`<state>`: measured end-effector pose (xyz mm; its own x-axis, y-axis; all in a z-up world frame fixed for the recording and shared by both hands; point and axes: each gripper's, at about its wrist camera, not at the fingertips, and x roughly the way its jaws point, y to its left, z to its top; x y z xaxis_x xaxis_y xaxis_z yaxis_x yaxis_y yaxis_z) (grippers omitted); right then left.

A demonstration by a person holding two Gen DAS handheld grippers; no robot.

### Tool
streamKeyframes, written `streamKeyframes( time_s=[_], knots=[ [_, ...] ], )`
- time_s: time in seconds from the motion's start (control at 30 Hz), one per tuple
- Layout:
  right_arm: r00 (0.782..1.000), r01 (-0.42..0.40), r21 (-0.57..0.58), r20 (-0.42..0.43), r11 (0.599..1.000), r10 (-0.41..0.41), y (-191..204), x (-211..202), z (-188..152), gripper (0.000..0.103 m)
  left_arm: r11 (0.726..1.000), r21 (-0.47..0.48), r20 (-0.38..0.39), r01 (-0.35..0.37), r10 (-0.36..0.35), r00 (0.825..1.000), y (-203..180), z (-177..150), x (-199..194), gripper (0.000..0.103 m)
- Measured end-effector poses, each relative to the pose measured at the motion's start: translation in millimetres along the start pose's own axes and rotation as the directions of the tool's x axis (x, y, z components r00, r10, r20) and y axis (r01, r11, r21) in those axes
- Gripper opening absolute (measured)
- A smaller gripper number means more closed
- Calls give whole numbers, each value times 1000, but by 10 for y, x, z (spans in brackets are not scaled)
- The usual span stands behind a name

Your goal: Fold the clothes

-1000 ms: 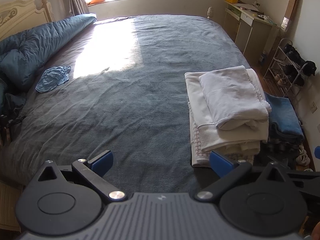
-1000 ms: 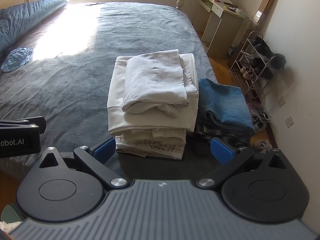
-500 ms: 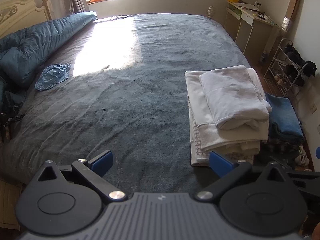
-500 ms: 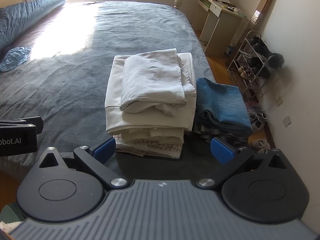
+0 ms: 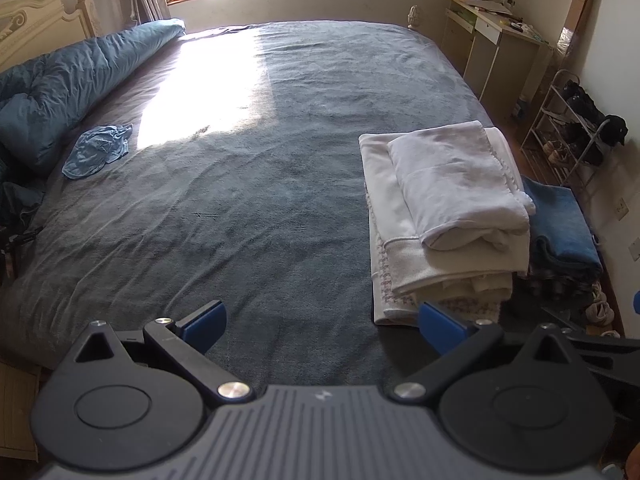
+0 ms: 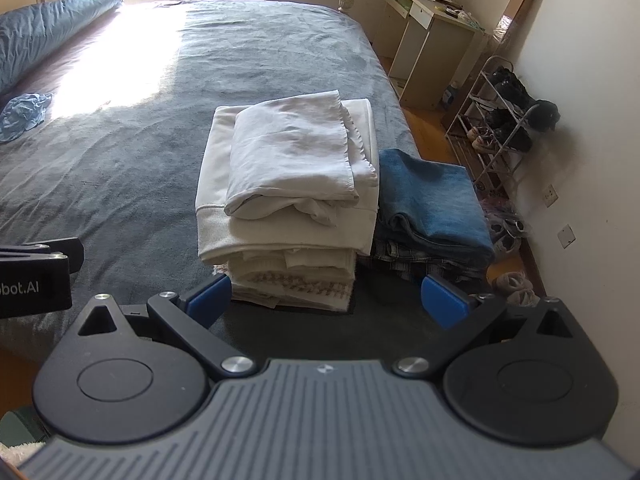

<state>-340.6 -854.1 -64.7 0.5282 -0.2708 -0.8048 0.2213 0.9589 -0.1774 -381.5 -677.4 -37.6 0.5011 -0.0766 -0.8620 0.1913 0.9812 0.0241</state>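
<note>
A stack of folded white and cream clothes lies on the right part of the dark grey bed. Beside it on the right sits a lower pile of folded blue jeans and plaid cloth. A crumpled light blue garment lies unfolded at the bed's far left. My left gripper hangs open over the bed's near edge, holding nothing. My right gripper is open too, just in front of the white stack.
A rolled blue duvet runs along the bed's left side by the headboard. A desk and a shoe rack stand against the right wall. The left gripper's body shows at the right wrist view's left edge.
Both grippers stay open and empty. The views have shifted only slightly, and the clothes on the bed have not moved.
</note>
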Motion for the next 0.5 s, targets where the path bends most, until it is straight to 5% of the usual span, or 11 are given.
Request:
streamKeyframes(
  time_s=[0.5],
  knots=[
    [1000, 1, 7, 0, 1000, -1, -45, 3, 6, 102, 1000, 4, -7, -4, 4, 1000, -20, 13, 15, 103]
  ],
)
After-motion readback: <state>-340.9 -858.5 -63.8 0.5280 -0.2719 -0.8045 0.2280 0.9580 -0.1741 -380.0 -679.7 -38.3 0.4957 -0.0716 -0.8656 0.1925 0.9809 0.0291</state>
